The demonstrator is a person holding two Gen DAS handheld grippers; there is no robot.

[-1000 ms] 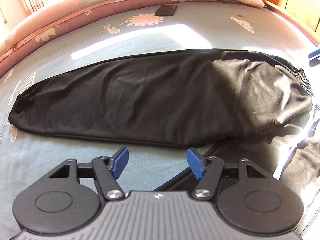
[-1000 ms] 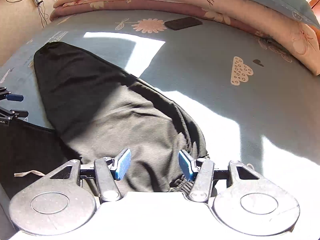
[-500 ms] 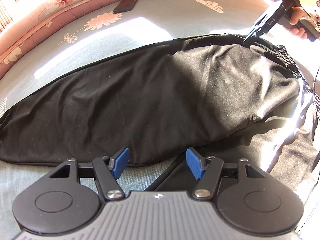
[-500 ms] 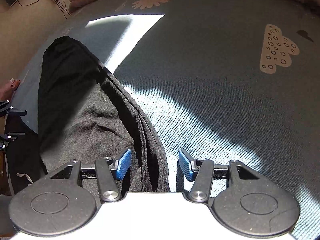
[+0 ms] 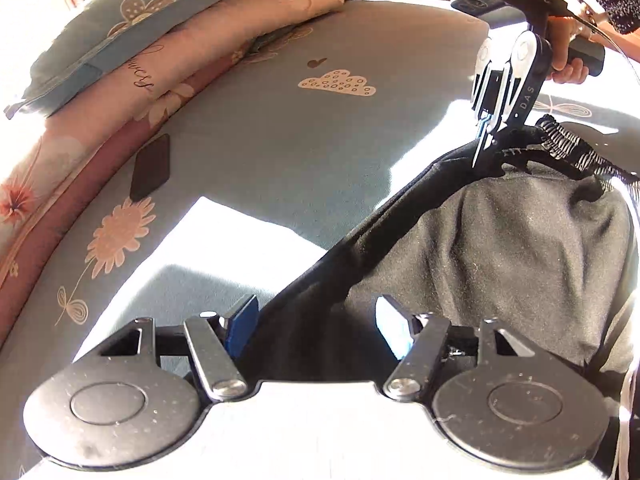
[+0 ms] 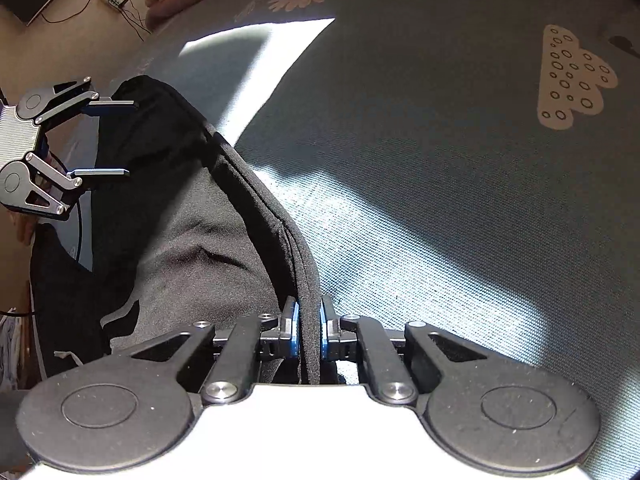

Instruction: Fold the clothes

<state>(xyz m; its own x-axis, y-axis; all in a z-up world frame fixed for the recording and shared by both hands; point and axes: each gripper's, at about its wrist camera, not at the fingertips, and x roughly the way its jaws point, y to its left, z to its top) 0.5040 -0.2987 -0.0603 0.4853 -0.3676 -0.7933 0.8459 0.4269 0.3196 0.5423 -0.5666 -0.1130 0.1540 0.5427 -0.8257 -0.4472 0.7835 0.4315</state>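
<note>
Right gripper (image 6: 309, 330), angled downward, pinches black trousers (image 6: 192, 216) edge.

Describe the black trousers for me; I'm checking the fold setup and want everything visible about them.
The black trousers are soft, matte knit fabric, lying flat and lengthwise on the blue-grey patterned bedsheet, partly sunlit, lightly wrinkled. A gathered elastic waistband shows at one end, and a stitched side seam runs along one edge. The right tongs are shut on that edge near the waistband. The left tongs are open, straddling the edge further down the leg.
</note>
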